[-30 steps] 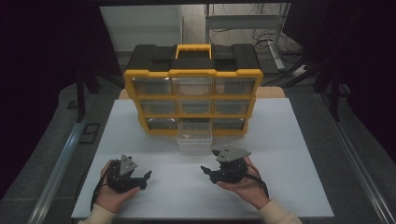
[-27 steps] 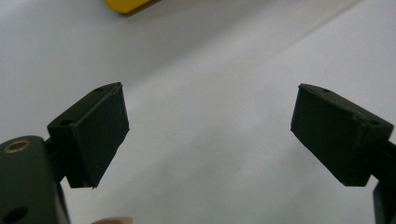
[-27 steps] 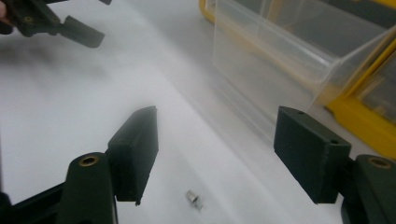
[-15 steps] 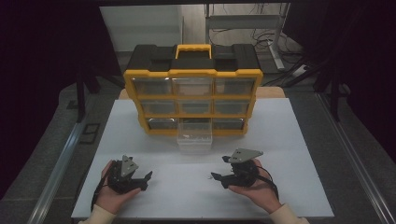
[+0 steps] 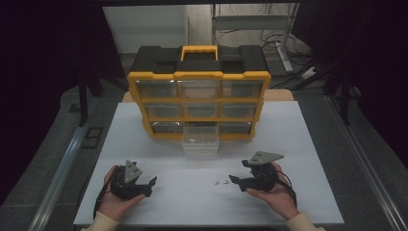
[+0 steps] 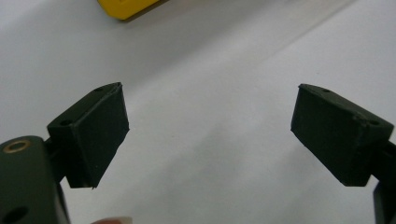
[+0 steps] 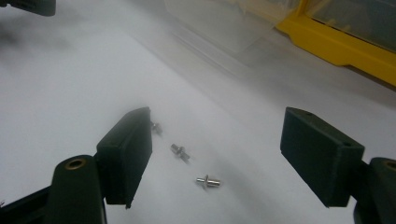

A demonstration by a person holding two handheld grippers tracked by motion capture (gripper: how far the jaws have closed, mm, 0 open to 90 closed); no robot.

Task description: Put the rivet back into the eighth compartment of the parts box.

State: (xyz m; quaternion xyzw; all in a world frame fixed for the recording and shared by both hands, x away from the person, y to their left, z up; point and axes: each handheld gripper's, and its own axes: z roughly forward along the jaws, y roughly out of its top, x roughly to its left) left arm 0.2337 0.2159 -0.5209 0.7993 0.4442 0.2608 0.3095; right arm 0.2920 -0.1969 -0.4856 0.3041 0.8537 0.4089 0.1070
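Your right tool (image 5: 234,181) sits low over the white tabletop (image 5: 308,144), jaws spread wide and holding nothing. In the right gripper view, three small metal pins (image 7: 179,150) lie loose on the tabletop between those jaws, nearer the left jaw; the farthest pin is partly hidden behind that jaw's tip. From the high view the same pins (image 5: 221,183) show as tiny specks just to the left of the right tool, not touching it.

Your left tool (image 5: 146,185) rests near the front left of the tabletop, cradled in your left hand (image 5: 114,204). Jaws released, wide apart, bare tabletop between them in the left gripper view (image 6: 210,130).

The two tools are well apart, the pins between them but much closer to the right one.

Yellow and black organizer (image 5: 199,98) stands upright at the back middle of the tabletop, clear-fronted drawers in three rows. The bottom middle drawer (image 5: 201,143) is pulled out toward you; small pale bits lie inside, too small to tell what.
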